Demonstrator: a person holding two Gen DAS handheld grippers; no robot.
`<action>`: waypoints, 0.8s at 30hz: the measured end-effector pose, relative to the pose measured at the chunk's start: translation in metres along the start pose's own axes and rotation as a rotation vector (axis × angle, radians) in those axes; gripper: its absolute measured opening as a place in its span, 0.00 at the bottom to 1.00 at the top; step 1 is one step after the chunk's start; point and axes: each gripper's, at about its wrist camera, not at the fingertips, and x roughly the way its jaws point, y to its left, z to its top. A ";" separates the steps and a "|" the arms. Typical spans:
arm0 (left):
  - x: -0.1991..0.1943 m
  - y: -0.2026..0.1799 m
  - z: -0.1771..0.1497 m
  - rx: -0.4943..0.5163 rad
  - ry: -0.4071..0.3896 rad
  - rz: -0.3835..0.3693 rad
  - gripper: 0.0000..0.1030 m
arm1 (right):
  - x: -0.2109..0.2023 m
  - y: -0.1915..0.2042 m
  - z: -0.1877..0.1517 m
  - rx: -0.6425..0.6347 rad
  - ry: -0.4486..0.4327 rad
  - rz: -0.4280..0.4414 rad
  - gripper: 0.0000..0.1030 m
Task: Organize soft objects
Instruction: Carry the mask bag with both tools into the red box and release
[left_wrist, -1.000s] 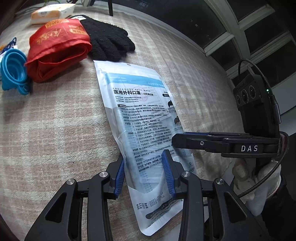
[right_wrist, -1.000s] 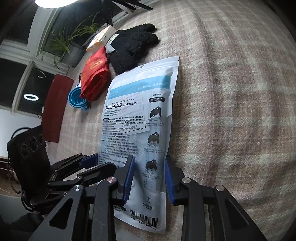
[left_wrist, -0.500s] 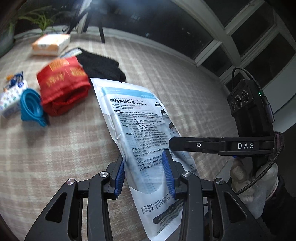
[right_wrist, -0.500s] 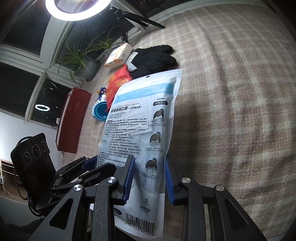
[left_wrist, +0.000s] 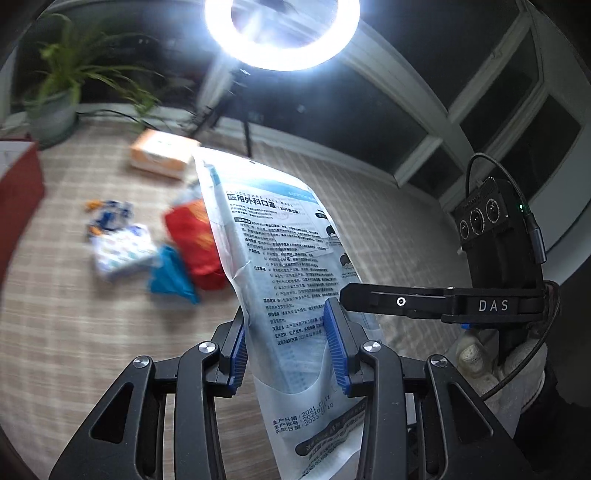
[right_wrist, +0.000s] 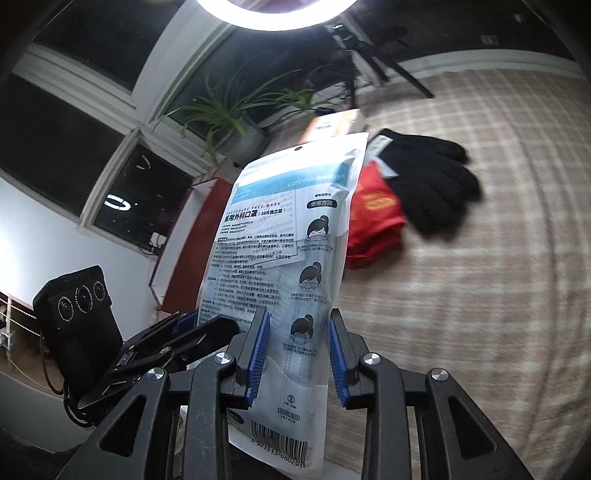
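A white and blue face mask packet (left_wrist: 280, 254) stands upright in the air, held at its lower part by both grippers; it also shows in the right wrist view (right_wrist: 280, 258). My left gripper (left_wrist: 284, 343) is shut on the packet's lower part. My right gripper (right_wrist: 297, 354) is shut on it from the other side and shows in the left wrist view (left_wrist: 391, 301). A red folded cloth (right_wrist: 373, 214) and black gloves (right_wrist: 428, 181) lie on the checked tablecloth behind the packet.
A blue silicone cup (left_wrist: 171, 275), a patterned tissue pack (left_wrist: 122, 249) and an orange tissue box (left_wrist: 162, 153) lie on the table (left_wrist: 74, 332). A potted plant (left_wrist: 55, 99), a ring light (left_wrist: 282, 33) on a tripod and a red box (left_wrist: 14, 188) stand at the far side.
Both grippers have lifted the mask packet off the table and tilted it upright. The view has swung up toward the ring light and windows.
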 end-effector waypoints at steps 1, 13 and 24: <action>-0.008 0.009 0.002 -0.006 -0.010 0.007 0.34 | 0.008 0.009 0.003 -0.004 0.006 0.013 0.27; -0.100 0.124 0.016 -0.096 -0.097 0.095 0.34 | 0.112 0.130 0.029 -0.078 0.057 0.115 0.27; -0.161 0.223 0.030 -0.134 -0.117 0.209 0.37 | 0.213 0.223 0.058 -0.114 0.110 0.164 0.27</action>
